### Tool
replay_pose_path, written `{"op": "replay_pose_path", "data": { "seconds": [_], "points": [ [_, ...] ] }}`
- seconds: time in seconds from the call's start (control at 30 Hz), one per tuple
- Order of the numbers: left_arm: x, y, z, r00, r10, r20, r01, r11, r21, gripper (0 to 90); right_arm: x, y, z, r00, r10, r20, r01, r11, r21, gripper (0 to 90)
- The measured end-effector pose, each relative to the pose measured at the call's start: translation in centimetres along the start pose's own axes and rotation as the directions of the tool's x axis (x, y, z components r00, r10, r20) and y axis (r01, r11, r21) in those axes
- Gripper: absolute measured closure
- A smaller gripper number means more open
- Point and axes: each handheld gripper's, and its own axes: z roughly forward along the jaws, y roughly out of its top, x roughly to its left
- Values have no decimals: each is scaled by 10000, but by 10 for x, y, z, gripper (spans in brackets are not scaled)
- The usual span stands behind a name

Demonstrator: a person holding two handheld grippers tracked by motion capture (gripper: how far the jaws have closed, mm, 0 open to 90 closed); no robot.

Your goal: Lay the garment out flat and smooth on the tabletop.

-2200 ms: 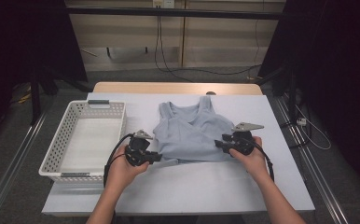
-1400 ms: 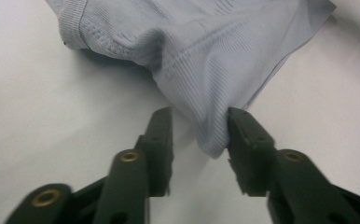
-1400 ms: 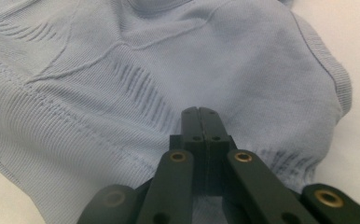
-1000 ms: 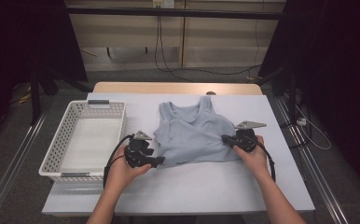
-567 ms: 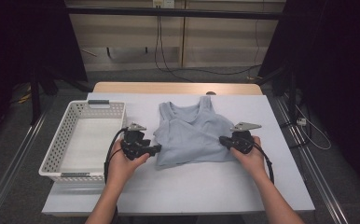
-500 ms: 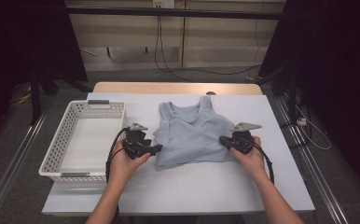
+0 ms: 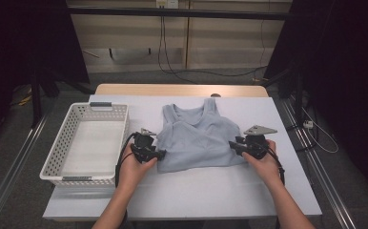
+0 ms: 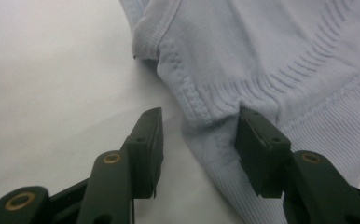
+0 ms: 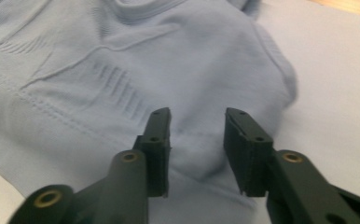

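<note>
A pale blue ribbed tank top (image 7: 199,138) lies flat on the white table (image 7: 196,191), neck away from me. My left gripper (image 7: 159,155) is at its lower left edge. In the left gripper view (image 8: 199,116) the hem (image 8: 215,149) lies between the jaws, which have just been closing; one pad rests on bare table and the other touches the cloth. My right gripper (image 7: 232,145) is at the lower right edge. Its jaws (image 9: 197,114) have just been opening and stand apart over a small ridge of fabric (image 9: 192,154) without pressing it.
A white perforated basket (image 7: 58,164) stands at the table's left, close to my left hand. Bare white tabletop lies in front of the top and to its right. The table's wooden far edge (image 7: 182,89) and dark floor lie beyond.
My left gripper has moved from the bottom hem up to the top's left side edge. My right gripper has shifted slightly up the right edge and stayed there.
</note>
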Motion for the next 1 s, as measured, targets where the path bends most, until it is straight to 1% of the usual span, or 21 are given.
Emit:
{"op": "replay_pose_path", "data": {
  "seconds": [0.1, 0.13, 0.17, 0.23, 0.33, 0.4, 0.43, 0.47, 0.5, 0.53, 0.57, 0.6, 0.67, 0.7, 0.73, 0.77, 0.8, 0.83, 0.9, 0.97, 1.0],
  "points": [
    [0, 0, 0, 10000, -19, -32, 19, 10000, 59, 530, -7, -5, -6, 9996, 222, 173, -223, 9997, 52, 589],
    [0, 0, 0, 9999, -102, -20, 102, 9999, 23, 536, -10, -8, -7, 9991, 354, 226, -357, 9993, 120, 580],
    [0, 0, -1, 10000, -70, 38, 69, 10000, 60, 548, -12, -9, -8, 9988, 422, 261, -426, 9990, 145, 580],
    [0, 0, -1, 9997, -170, 197, 168, 9998, 109, 603, -15, -12, -9, 9982, 520, 314, -528, 9983, 264, 574],
    [0, 0, 0, 9994, -234, 249, 231, 9996, 130, 649, -17, -17, -8, 9981, 543, 286, -558, 9971, 519, 581],
    [0, 0, 0, 9991, -286, 315, 280, 9995, 169, 707, -16, -19, -5, 9985, 532, 144, -541, 9957, 755, 631],
    [0, 0, 0, 9985, -381, 381, 375, 9992, 170, 742, -15, -20, -4, 9990, 424, 135, -434, 9952, 881, 642],
    [-1, 0, 0, 9980, -449, 437, 441, 9989, 175, 780, -14, -22, -2, 9991, 403, 129, -412, 9959, 801, 683],
    [-1, 0, 0, 9980, -455, 431, 447, 9988, 207, 800, -13, -22, -2, 9991, 392, 129, -401, 9964, 747, 717],
    [-1, 1, 0, 9984, -383, 427, 370, 9989, 304, 813, -13, -21, -2, 9993, 341, 164, -353, 9966, 750, 790],
    [-3, 2, 0, 9980, -486, 396, 478, 9986, 211, 837, -14, -20, -2, 9994, 305, 132, -313, 9970, 708, 840],
    [-2, 3, -2, 9983, -427, 385, 418, 9988, 242, 862, -14, -20, -2, 9992, 407, 6, -407, 9968, 687, 857],
    [-1, 5, -5, 9976, -517, 453, 509, 9986, 172, 877, -15, -18, -2, 9990, 451, 23, -452, 9962, 739, 868],
    [0, 6, -8, 9979, -535, 360, 535, 9986, 13, 880, -16, -17, -3, 9989, 466, 57, -469, 9963, 724, 870],
    [1, 8, -11, 9983, -505, 303, 505, 9987, -21, 887, -17, -16, -5, 9986, 497, 164, -506, 9969, 610, 871],
    [3, 9, -13, 9975, -593, 375, 597, 9982, -87, 888, -18, -15, -7, 9982, 557, 237, -567, 9973, 459, 871],
    [2, 9, -14, 9974, -646, 333, 651, 9978, -155, 889, -19, -14, -10, 9977, 663, 171, -669, 9971, 373, 871],
    [0, 9, -13, 9984, -512, 249, 515, 9986, -92, 889, -21, -13, -11, 9966, 821, 70, -823, 9960, 342, 871],
    [-2, 9, -10, 9986, -462, 267, 462, 9989, -6, 889, -22, -15, -12, 9958, 914, -10, -912, 9947, 476, 870],
    [-3, 8, -9, 9987, -390, 336, 388, 9992, 61, 888, -23, -18, -10, 9960, 889, -77, -880, 9928, 807, 870],
    [-2, 8, -9, 9984, -431, 368, 430, 9991, 30, 888, -22, -19, -11, 9956, 938, -75, -928, 9922, 830, 870]
  ]
}}
